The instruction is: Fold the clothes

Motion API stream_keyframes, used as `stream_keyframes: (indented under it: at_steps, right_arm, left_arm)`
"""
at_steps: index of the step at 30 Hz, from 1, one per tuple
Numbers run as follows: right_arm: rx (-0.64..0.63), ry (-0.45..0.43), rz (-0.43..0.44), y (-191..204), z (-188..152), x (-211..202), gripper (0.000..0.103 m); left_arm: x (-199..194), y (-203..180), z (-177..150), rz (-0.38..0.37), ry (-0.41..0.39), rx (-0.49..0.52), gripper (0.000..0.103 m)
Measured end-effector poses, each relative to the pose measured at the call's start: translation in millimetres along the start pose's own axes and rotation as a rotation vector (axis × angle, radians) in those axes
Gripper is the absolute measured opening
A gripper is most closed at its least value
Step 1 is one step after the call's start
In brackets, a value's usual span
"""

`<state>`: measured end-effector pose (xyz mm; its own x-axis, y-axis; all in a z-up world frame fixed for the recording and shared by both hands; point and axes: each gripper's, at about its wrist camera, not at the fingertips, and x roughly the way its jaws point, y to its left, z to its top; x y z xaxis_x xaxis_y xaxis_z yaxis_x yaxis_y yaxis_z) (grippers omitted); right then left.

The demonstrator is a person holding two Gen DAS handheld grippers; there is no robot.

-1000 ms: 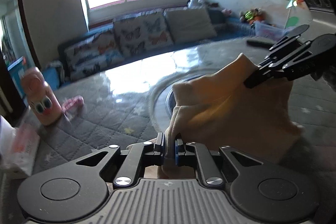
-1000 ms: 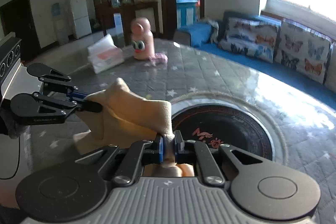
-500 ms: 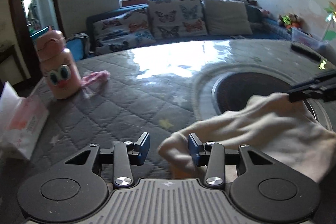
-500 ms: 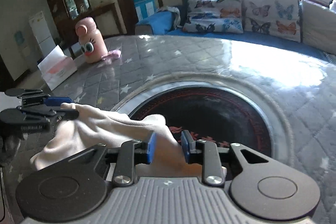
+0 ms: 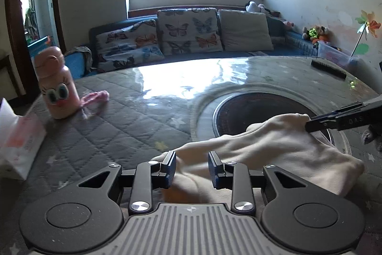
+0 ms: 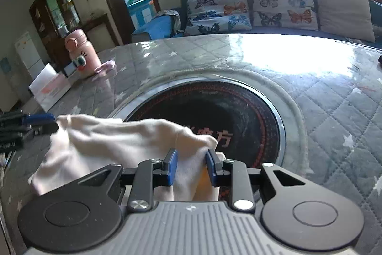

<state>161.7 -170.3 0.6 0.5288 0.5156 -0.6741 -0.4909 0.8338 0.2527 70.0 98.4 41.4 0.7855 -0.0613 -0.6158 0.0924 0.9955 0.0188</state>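
Home living rm: sofa (image 5: pixel 191 40) w/ cushions, toys (image 5: pixel 315 34), fridge (image 6: pixel 28 54).

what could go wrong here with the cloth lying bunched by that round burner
The cream garment lies rumpled, partly over the round black cooktop; if that is hot, fabric could scorch. The left gripper is closing with cloth between its fingers, so it may catch a bunched fold and spoil the fold. The right gripper straddles a ridge of cloth and could drag it on withdrawal.

Soft matt cloth garment (image 5: pixel 274 149) lies on glossy quilted table cover (image 5: pixel 124 126).
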Motion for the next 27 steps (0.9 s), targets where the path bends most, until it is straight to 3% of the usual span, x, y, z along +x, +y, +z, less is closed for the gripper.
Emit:
stream_keyframes:
  at_steps: [6,13,19,27]
  right_arm:
    - [0.089,-0.011,0.002,-7,-3,16,0.026]
    - [0.061,-0.019,-0.047,-2,-7,17,0.019]
    - [0.028,-0.057,-0.098,8,-1,6,0.019]
    - [-0.067,-0.029,0.044,44,18,26,0.019]
  left_arm:
    - [26,4,-3,0.012,0.048,-0.026,0.032]
    - [37,17,-7,0.019,0.058,-0.083,0.034]
    - [26,12,-1,0.023,0.038,-0.063,0.033]
    - [37,-11,13,-0.045,0.040,-0.031,0.033]
